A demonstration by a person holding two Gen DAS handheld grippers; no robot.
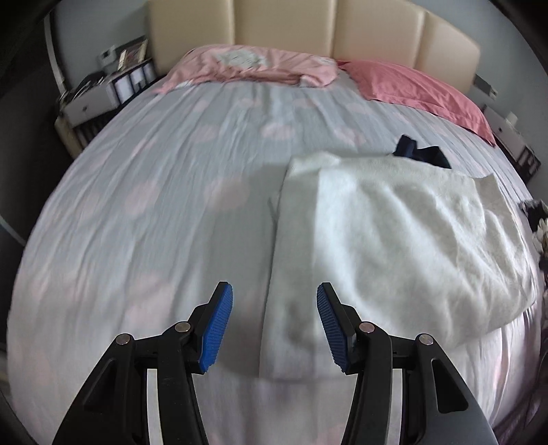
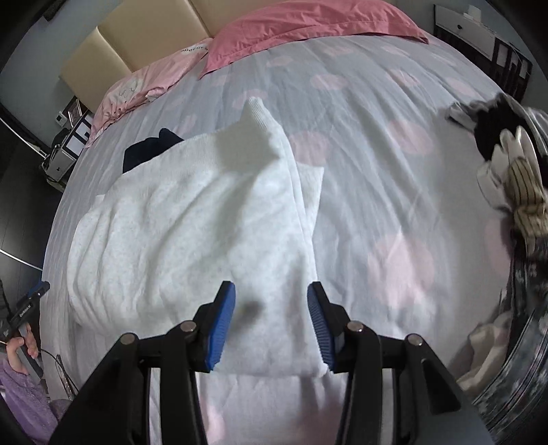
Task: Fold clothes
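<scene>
A white knitted garment lies partly folded on the bed; it also shows in the right wrist view. A dark navy garment lies behind it, also seen in the right wrist view. My left gripper is open and empty, hovering over the garment's near left edge. My right gripper is open and empty, hovering over the garment's near right corner. The left gripper shows at the far left of the right wrist view, held in a hand.
The bed has a grey sheet with pink spots, pink pillows and a beige headboard. A pile of mixed clothes sits at the bed's right edge. Nightstands flank the bed.
</scene>
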